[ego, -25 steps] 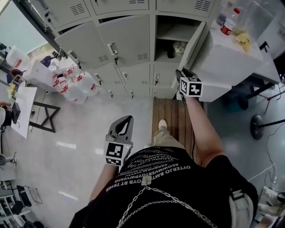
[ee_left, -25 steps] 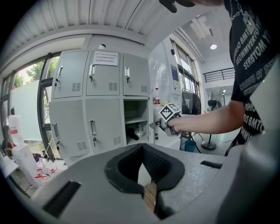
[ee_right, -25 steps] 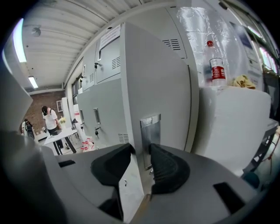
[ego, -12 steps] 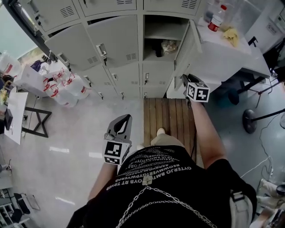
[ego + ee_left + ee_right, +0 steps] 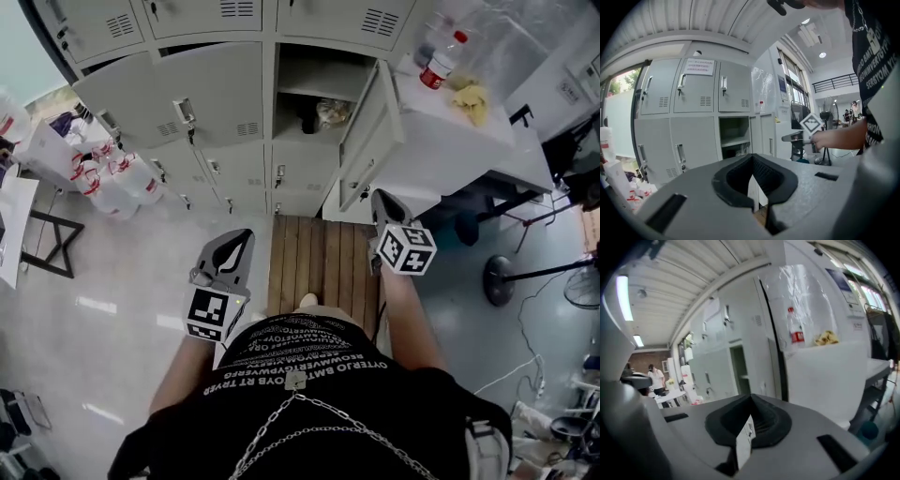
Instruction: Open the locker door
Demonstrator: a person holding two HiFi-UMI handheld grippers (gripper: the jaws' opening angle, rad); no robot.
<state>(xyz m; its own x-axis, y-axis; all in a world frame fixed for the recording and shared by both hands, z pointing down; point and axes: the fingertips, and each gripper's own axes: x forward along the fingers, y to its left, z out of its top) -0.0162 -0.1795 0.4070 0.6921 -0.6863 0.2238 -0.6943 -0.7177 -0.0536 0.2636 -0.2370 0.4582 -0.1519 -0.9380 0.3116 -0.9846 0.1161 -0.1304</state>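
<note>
1. The locker door (image 5: pixel 372 131) stands swung wide to the right. It belongs to the right column of the grey lockers (image 5: pixel 234 94). Its compartment (image 5: pixel 314 80) is open, and something small lies inside.
2. The right gripper (image 5: pixel 379 197) hovers near the door's lower edge, clear of it. Its jaws have just been closing and now meet with nothing between them.
3. The left gripper (image 5: pixel 246 236) is well off to the left, its jaws together and empty.
4. A wooden board (image 5: pixel 323 262) lies on the floor between the grippers.
5. A bottle (image 5: pixel 439 64) stands on the white cabinet (image 5: pixel 450 150) just right of the door.
</note>
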